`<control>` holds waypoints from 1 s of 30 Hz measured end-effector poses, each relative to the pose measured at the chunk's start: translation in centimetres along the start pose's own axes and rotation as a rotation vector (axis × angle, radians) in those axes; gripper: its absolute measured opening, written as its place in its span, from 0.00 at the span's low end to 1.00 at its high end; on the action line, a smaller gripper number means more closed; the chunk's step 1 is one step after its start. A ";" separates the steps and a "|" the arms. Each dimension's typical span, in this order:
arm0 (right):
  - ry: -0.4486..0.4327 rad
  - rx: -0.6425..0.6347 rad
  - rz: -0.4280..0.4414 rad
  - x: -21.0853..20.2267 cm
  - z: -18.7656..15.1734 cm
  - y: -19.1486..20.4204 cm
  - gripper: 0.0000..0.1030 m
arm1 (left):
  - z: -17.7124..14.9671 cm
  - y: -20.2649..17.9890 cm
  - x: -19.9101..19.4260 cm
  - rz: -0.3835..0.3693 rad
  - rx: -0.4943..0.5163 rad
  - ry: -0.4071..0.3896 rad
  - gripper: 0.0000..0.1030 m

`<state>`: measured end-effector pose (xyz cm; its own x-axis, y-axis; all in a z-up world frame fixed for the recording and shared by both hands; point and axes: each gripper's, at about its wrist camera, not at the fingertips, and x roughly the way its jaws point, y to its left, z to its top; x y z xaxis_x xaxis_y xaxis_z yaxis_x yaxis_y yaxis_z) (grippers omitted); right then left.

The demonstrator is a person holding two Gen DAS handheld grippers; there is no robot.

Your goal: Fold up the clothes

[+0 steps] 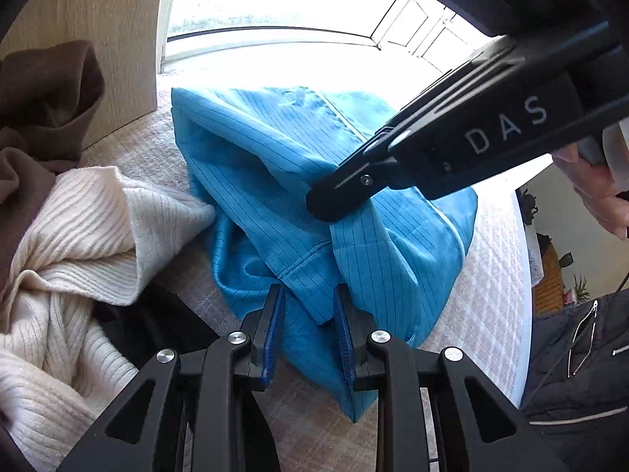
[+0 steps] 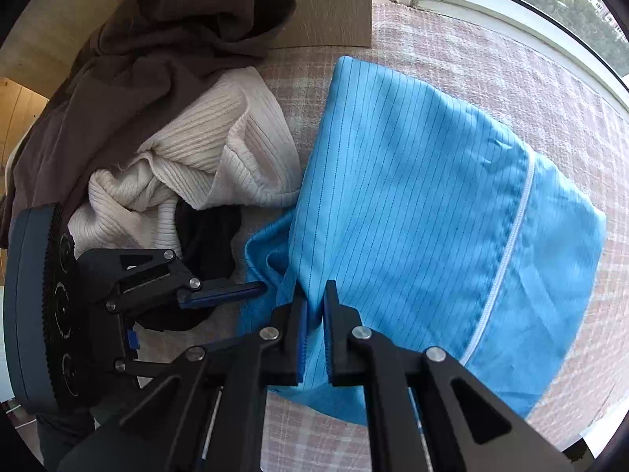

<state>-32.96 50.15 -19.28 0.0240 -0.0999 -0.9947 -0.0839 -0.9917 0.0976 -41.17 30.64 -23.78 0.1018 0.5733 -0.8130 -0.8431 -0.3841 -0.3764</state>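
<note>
Under cream sweater (image 2: pixel 188 157), dark garment (image 2: pixel 208 232) mostly hidden, type unclear.

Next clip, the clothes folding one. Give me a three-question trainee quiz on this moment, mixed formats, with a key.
1. True or false: the white zipper on the blue striped garment shows in the right wrist view.
2. Multiple choice: what lies directly beside the blue striped garment, touching its edge?
A. a folded towel
B. the cream ribbed sweater
C. a pair of shoes
3. Fill in: the right gripper is pinched shut on a fold of the ____ garment.

Key
1. True.
2. B; the brown garment sits further back, against the wooden panel.
3. Blue striped. The left gripper also has this fabric between its fingers.
</note>
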 end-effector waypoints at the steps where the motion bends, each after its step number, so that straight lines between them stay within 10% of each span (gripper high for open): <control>1: 0.000 0.000 0.003 -0.1 -0.1 -0.2 0.07 | -0.1 0.0 -0.2 0.026 0.008 0.006 0.22; 24: 0.141 -0.007 -0.243 5.2 2.6 4.2 0.27 | -0.6 1.0 -2.6 -0.005 -0.008 -0.037 0.23; 30: 0.123 -0.078 -0.227 5.4 1.0 4.0 0.06 | -0.4 1.3 -2.9 0.019 0.007 -0.028 0.23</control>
<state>-34.19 45.77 -24.33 0.1547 0.1212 -0.9805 0.0140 -0.9926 -0.1205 -42.38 28.21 -22.12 0.0711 0.5864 -0.8069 -0.8482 -0.3900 -0.3583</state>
